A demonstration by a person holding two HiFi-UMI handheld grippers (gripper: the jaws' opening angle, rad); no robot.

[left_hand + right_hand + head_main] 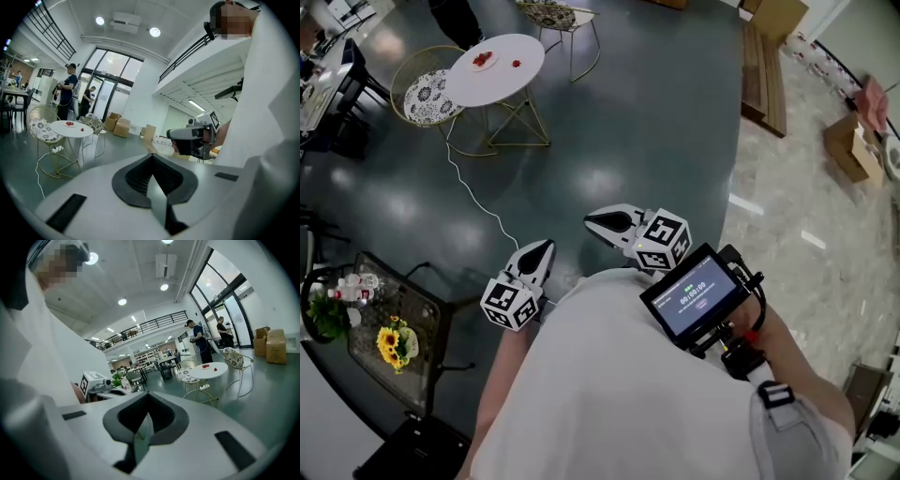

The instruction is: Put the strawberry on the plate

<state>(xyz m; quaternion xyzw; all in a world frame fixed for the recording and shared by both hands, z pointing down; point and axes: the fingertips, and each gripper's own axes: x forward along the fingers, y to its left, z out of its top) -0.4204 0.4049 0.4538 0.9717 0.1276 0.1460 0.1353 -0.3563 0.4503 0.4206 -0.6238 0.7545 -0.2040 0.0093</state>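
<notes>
Grippers held close in front of the person's body, well apart from the round white table [502, 82] across the dark floor. Left gripper [546, 247]: jaws fully together, nothing between them. Right gripper [591, 222]: jaws likewise pressed together and empty. A lone strawberry [517, 64] lies on the tabletop near the plate [475, 63], which carries other red pieces. A patterned chair [427, 96] stands beside the table.

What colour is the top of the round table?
White; the head view shows the round table best.
</notes>
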